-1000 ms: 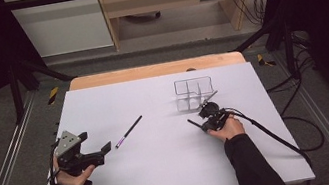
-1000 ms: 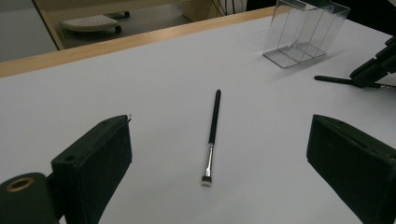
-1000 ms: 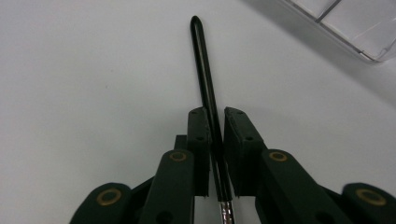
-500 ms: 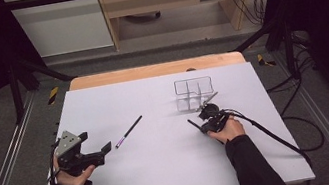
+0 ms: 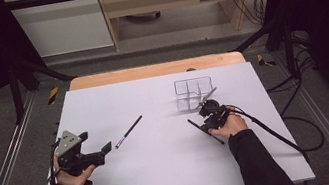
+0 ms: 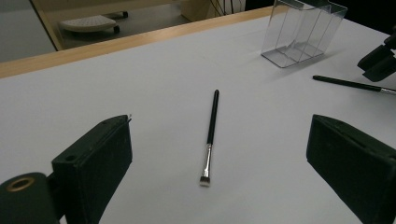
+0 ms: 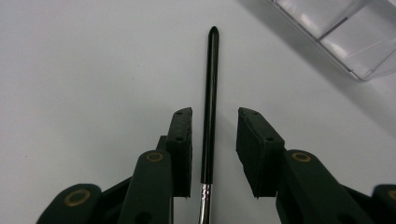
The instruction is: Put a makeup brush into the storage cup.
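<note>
Lying free between the right gripper [image 7: 214, 154]'s just-opening jaws, a brush [image 7: 210, 102] points beside the clear organizer [image 7: 345, 37]; the left gripper [image 6: 219, 172]'s jaws stand wide apart before another brush [image 6: 210, 135].

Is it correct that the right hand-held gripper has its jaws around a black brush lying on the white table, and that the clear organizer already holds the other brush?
Not quite. The clear organizer is empty, as the left gripper view shows: the other brush lies on the white table. The rest holds: the right hand-held gripper has its jaws, which have just been opening, on either side of a black brush lying on the table.
</note>
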Demonstrator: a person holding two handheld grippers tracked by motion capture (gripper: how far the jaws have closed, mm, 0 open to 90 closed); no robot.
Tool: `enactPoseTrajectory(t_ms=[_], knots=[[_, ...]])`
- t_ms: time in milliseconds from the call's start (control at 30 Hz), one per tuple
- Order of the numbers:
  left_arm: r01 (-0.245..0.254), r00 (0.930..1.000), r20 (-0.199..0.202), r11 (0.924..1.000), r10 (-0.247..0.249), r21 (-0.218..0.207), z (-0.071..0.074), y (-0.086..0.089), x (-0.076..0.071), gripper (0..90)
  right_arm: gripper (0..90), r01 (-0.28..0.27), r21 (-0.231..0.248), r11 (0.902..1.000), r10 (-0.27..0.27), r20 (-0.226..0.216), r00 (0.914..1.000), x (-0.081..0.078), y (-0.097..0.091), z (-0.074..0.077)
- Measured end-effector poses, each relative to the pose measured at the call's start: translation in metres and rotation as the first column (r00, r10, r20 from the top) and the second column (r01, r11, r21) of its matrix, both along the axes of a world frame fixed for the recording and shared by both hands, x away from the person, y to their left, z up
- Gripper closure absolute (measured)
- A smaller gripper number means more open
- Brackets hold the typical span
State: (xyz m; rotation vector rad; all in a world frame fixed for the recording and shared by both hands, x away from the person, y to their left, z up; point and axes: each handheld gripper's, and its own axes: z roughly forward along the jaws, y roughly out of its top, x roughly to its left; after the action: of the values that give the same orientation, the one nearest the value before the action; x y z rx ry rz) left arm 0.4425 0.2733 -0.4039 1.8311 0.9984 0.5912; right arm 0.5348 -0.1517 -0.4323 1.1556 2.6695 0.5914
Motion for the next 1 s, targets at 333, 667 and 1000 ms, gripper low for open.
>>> enactPoseTrajectory(t_ms=[333,667,1000], knots=[[0.001,1.0000,-0.002,1.0000,-0.001,0.002,0.000,0.000,0.000,6.2,72.2,-0.016,-0.067,0.9976,0.011,-0.081,0.9967,0.006,0.006,-0.012],[0.001,1.0000,-0.002,1.0000,-0.001,0.005,0.000,-0.001,0.000,6.2,81.1,-0.027,-0.086,0.9959,0.018,-0.105,0.9943,0.005,0.009,-0.016],[0.007,1.0000,-0.004,0.9999,-0.007,0.009,-0.001,-0.002,0.000,6.2,84.1,-0.030,-0.086,0.9959,0.022,-0.095,0.9952,0.004,0.008,-0.015]])
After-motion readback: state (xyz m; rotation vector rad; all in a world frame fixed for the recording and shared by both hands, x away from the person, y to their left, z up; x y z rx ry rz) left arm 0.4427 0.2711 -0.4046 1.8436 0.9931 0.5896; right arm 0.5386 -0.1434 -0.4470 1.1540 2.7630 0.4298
